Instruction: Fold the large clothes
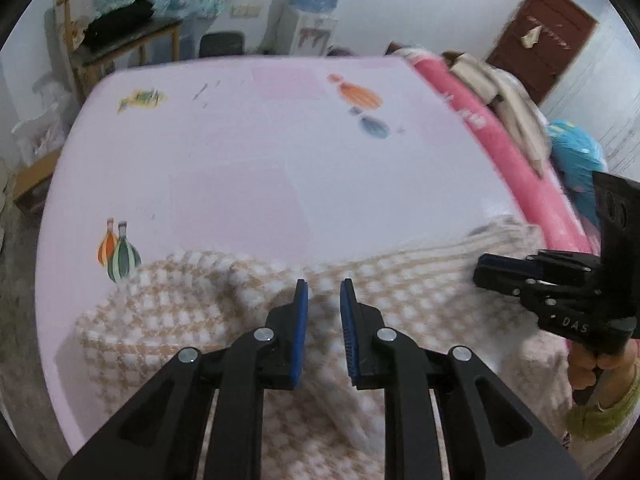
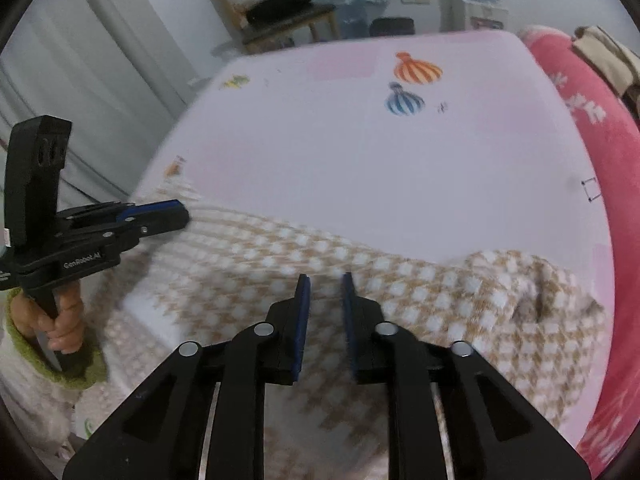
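Honestly, the checked knit garment (image 2: pixel 320 272) lying along the near edge of the pink bed (image 2: pixel 360 152) looks soft, floppy, thick. Grab hems or corners, I'd say. Left gripper (image 1: pixel 324 292) and right gripper (image 2: pixel 325 286) hover narrow, holding nothing.

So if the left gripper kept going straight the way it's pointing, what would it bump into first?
Most likely the checked garment right under the left gripper, lying on the pink bed sheet; the exact depth is hard to judge.
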Motion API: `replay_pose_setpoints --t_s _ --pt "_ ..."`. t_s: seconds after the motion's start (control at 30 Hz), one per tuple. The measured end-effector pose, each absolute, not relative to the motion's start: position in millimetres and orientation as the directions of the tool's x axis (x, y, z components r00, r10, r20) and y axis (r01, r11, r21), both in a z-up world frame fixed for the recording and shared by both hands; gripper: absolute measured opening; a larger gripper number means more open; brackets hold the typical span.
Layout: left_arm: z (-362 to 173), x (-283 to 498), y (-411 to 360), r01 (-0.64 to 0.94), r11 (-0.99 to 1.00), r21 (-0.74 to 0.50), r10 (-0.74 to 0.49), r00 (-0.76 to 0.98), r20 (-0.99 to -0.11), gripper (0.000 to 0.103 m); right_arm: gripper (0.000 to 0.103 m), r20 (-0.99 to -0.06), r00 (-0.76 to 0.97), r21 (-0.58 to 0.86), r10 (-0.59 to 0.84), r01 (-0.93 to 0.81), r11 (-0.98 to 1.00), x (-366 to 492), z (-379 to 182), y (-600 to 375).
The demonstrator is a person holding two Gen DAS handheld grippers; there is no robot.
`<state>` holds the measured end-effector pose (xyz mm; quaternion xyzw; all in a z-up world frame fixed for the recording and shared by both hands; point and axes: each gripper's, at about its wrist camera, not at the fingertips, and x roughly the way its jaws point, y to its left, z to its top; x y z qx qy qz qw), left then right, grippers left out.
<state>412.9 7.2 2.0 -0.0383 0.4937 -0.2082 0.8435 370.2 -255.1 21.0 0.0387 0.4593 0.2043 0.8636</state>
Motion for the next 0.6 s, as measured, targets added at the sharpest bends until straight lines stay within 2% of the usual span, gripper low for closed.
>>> replay_pose_setpoints --t_s 0.1,0.17,0.2,0.27,0.37,0.43,0.5,0.6 --pt "19.7 394.0 -9.2 0.442 0.850 -0.287 -0.480 0.422 -0.769 0.016 0.026 -0.755 0.510 0.231 0.413 -0.383 0.895 355.7 28.4 -242.9" --pt "14.3 386.1 -26.6 0.499 0.835 -0.235 -0.464 0.405 -0.788 0.016 0.032 -0.791 0.499 0.165 0.355 -0.385 0.908 357.6 16.1 -229.8" --pt "-1.7 384.1 -39.5 0.510 0.842 -0.176 -0.402 0.377 -0.834 0.016 0.033 -0.799 0.491 0.161 0.348 -0.383 0.910 362.8 8.2 -223.1" --pt "-23.3 382.9 -46.4 0.510 0.851 -0.125 -0.340 0.353 -0.872 0.016 0.033 -0.786 0.491 0.192 0.375 -0.384 0.903 359.5 6.2 -229.8" --pt "-12.4 375.7 -35.5 0.484 0.861 -0.160 -0.366 0.368 -0.855 0.016 0.033 -0.787 0.491 0.222 0.373 -0.338 0.915 346.7 19.5 -240.8" --pt "-5.0 364.5 -25.6 0.496 0.848 -0.186 -0.405 0.381 -0.831 0.017 0.033 -0.772 0.521 0.194 0.365 -0.354 0.915 332.7 25.9 -244.7" --pt "-10.2 356.1 -21.4 0.507 0.849 -0.148 -0.376 0.386 -0.842 0.022 0.035 -0.786 0.533 0.134 0.314 -0.348 0.928 324.5 19.3 -246.7" --pt "-20.5 353.6 -19.2 0.505 0.848 -0.163 -0.381 0.367 -0.848 0.023 0.035 -0.797 0.527 0.104 0.295 -0.362 0.927 317.5 0.5 -247.6"
